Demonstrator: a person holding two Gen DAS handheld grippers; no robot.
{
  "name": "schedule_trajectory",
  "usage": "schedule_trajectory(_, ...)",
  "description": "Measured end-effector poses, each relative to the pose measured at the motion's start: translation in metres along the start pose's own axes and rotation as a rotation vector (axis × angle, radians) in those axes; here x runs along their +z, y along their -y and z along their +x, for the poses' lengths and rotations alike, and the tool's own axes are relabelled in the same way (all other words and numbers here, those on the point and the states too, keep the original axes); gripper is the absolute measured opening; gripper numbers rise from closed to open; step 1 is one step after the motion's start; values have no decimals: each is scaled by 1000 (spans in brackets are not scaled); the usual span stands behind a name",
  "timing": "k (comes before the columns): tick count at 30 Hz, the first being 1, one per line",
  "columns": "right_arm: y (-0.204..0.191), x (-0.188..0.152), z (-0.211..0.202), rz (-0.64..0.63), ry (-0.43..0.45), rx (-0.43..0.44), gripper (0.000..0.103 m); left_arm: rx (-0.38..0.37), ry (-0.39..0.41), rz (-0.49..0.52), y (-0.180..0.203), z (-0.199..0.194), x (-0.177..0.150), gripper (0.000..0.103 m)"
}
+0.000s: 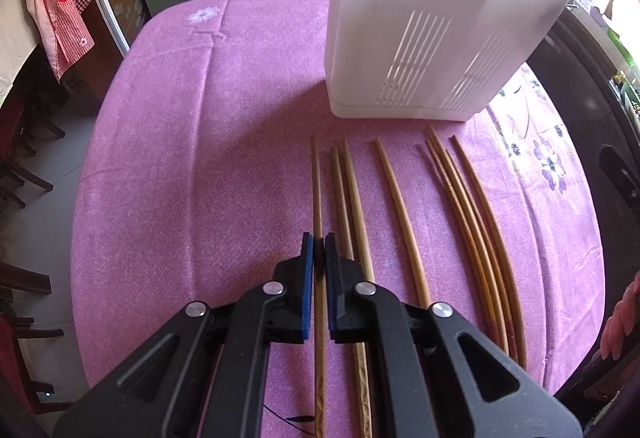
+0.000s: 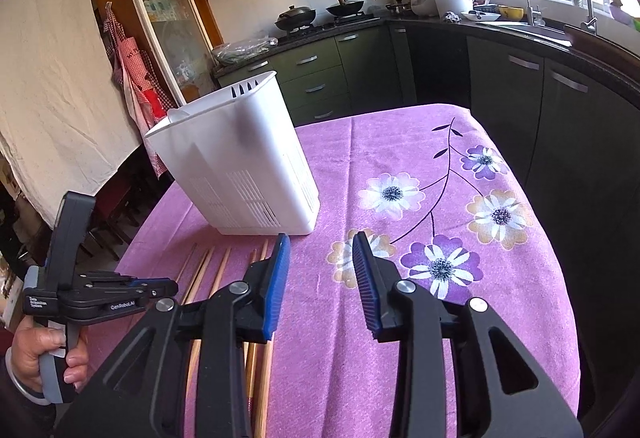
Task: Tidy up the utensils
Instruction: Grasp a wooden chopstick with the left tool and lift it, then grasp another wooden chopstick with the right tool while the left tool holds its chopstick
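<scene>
Black gripper (image 1: 319, 252), blue pads (image 2: 278, 288), silver screws

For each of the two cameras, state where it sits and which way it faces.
Left wrist: sits on the left gripper, looks forward and down along its nearly closed fingers at the chopsticks and the white utensil holder; only its black fingers show.
Right wrist: sits on the right gripper, faces across the purple tablecloth toward the kitchen counter; its open fingers show, and the left gripper in the person's hand.
Shared: holder, chopsticks, tablecloth.
</scene>
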State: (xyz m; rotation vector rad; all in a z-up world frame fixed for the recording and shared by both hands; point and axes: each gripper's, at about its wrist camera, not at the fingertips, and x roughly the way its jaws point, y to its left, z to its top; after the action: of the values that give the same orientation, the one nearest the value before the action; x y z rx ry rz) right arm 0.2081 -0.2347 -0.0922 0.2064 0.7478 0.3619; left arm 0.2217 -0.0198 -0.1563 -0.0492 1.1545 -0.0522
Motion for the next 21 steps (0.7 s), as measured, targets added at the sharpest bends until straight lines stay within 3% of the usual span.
schedule_trajectory(16,-5,2,-5,-35,-15,-19,52,-32,253,37,3,-100,-15,6)
schedule_trajectory(21,-14,-1,13,-76,-106,-7,54,-46,315,38,0,-122,-21,6)
